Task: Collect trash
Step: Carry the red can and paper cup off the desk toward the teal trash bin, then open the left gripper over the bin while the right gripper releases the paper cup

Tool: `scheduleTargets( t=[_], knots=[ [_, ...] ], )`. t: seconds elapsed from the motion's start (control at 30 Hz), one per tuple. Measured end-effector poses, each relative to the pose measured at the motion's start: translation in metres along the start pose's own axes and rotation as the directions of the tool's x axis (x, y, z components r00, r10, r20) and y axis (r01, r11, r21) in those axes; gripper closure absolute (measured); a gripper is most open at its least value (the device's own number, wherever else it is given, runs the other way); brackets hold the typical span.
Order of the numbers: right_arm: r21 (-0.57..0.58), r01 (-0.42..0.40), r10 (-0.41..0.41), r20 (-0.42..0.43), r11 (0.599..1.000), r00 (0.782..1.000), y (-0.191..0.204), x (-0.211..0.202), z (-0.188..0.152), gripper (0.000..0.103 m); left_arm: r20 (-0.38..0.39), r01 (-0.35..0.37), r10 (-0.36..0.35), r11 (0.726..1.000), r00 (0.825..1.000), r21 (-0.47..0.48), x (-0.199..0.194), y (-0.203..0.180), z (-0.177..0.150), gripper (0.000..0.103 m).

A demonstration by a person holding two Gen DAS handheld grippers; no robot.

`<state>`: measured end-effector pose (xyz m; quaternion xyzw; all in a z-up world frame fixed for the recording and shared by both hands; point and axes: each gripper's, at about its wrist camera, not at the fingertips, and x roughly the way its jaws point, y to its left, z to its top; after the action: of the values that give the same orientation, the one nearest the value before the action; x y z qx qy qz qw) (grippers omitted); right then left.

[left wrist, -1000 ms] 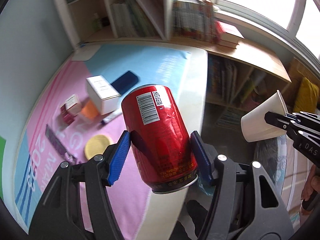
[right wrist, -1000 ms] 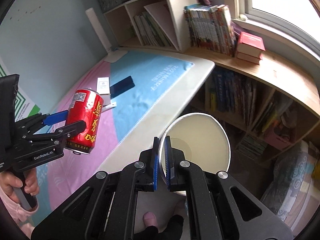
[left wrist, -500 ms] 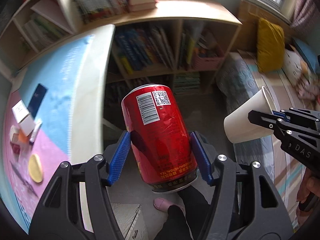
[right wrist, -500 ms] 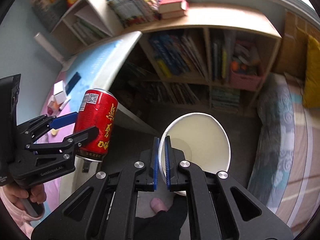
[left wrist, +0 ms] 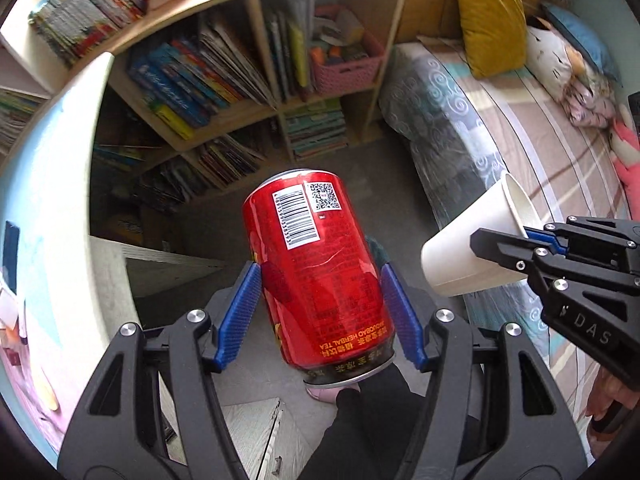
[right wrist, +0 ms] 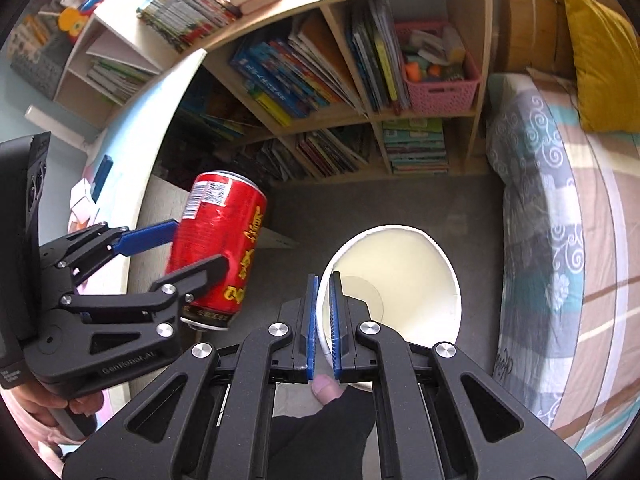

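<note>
My left gripper (left wrist: pixel 320 300) is shut on a red drink can (left wrist: pixel 316 268), held nearly upright in the air above the grey floor; it also shows in the right wrist view (right wrist: pixel 218 248). My right gripper (right wrist: pixel 323 300) is shut on the rim of a white paper cup (right wrist: pixel 400 276), one finger inside and one outside. In the left wrist view the cup (left wrist: pixel 468 256) hangs to the right of the can, mouth turned up and right. Both are held off the desk, side by side.
The white desk edge (left wrist: pixel 60 184) curves along the left. A wooden bookshelf (right wrist: pixel 360 100) full of books, with a pink basket (right wrist: pixel 440 80), stands ahead. A bed (right wrist: pixel 560 220) with a yellow pillow lies on the right. My legs and slipper (left wrist: pixel 324 392) are below.
Both grippers swung away from the desk towards the floor, bookshelf and bed, with the can and cup still held. The desk items slid out to the left edge.
</note>
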<state>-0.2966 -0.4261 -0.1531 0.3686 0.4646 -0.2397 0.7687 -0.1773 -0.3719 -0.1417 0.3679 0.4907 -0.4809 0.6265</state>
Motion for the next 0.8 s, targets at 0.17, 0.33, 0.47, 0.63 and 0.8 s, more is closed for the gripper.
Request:
scheduleTargets(
  t=[0.17, 0.33, 0.47, 0.63, 0.8],
  knots=[
    [0.029, -0.007, 0.008, -0.027, 1.0, 1.0, -0.009, 0.01, -0.002, 0.096, -0.034, 0.021, -0.02, 0.999, 0.999, 0.025, 0.014, -0.008, 0.001, 0.043],
    [0.049, -0.016, 0.019, -0.049, 0.999, 0.999, -0.014, 0.019, -0.004, 0.095, -0.07, 0.036, -0.034, 0.999, 0.997, 0.029, 0.027, -0.01, 0.001, 0.042],
    [0.06, -0.025, 0.028, -0.049, 0.998, 0.998, -0.016, 0.02, -0.005, 0.059, -0.095, 0.034, -0.03, 0.999, 0.995, 0.036, 0.038, -0.01, 0.001, 0.04],
    [0.102, -0.032, 0.034, -0.013, 0.994, 0.999, -0.027, 0.011, -0.004, 0.042, -0.088, 0.015, -0.009, 0.997, 0.996, 0.076, 0.039, -0.013, 0.0, 0.017],
    [0.1, -0.022, 0.022, 0.0, 0.995, 1.0, -0.029, 0.003, -0.001, 0.042, -0.077, -0.008, 0.015, 0.995, 0.997, 0.095, 0.037, -0.016, 0.0, 0.017]
  ],
)
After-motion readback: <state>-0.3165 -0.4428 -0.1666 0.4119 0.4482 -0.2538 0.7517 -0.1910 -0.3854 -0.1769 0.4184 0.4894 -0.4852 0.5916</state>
